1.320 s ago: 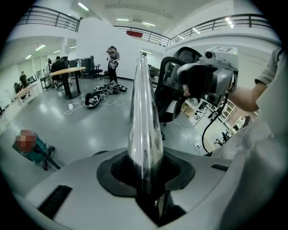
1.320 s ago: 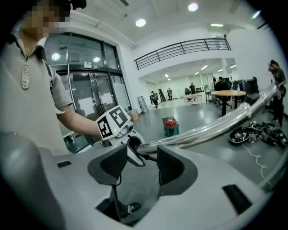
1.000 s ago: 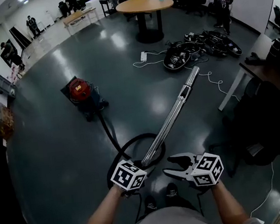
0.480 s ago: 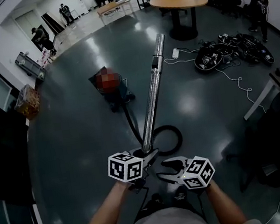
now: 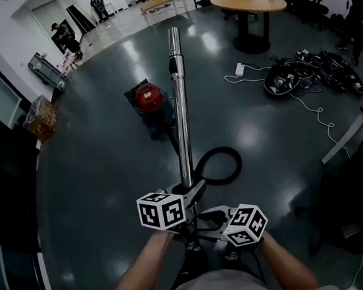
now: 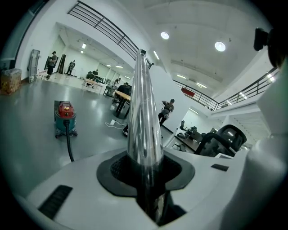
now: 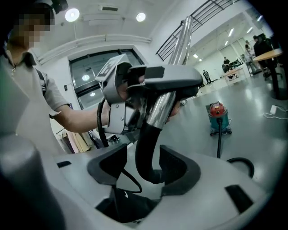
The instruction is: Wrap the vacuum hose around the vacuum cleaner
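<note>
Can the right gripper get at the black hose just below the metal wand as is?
Likely yes. The right gripper has its jaws apart with the black hose between them, pads not pressing and nothing else in the gap. The left gripper is clamped on the metal wand, clear of that spot.

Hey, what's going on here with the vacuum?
The left hand-held gripper is clamped on the chrome wand, raised off the floor toward the red vacuum cleaner. The right hand-held gripper sits open around the black hose just below the wand. The hose loops on the floor, not yet wrapped.
</note>
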### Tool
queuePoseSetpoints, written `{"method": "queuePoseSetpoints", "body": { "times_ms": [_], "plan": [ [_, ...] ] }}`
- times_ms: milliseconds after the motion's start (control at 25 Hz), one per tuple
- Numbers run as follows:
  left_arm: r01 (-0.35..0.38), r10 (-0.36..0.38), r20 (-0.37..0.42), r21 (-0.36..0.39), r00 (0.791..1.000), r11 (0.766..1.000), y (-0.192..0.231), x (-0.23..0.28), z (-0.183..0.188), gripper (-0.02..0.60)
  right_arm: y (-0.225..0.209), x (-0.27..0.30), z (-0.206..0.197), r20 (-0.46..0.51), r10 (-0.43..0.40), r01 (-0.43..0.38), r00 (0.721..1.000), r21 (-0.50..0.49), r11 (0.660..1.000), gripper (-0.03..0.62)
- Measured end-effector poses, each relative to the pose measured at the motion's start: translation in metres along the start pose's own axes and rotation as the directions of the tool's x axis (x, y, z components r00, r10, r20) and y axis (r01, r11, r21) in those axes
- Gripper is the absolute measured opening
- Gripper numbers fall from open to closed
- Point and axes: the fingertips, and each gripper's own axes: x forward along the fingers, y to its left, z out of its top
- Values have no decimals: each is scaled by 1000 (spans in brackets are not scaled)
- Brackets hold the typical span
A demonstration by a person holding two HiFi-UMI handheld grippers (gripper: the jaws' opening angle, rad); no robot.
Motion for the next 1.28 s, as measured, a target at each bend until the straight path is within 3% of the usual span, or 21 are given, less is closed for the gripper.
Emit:
{"method": "queuePoseSetpoints", "body": {
  "times_ms": [240, 560, 680, 840, 1080, 1280],
  "plan": [
    [37, -33, 71, -59, 997, 998, 22, -12, 26, 124, -14, 45, 5, -35, -83, 82, 996, -25, 996, 212],
    [85, -69, 117, -144, 991, 986, 71, -31, 61, 124, -30, 97, 45, 11, -189, 189, 982, -27, 982, 200],
    [143, -121, 129, -181, 984, 973, 91, -36, 65, 124, -34, 110, 49, -27, -228, 227, 973, -28, 973, 178],
    [238, -228, 75, -193, 971, 952, 116, -32, 61, 132, -49, 124, 47, -93, -272, 271, 958, -28, 962, 178],
    [332, -337, -49, -83, 940, 940, 144, -45, 63, 209, -50, 147, 59, -128, -280, 282, 951, -1, 959, 178],
    [431, -433, -127, -43, 893, 901, 155, -46, 65, 263, -54, 150, 69, -149, -283, 288, 947, 9, 958, 176]
  ]
}}
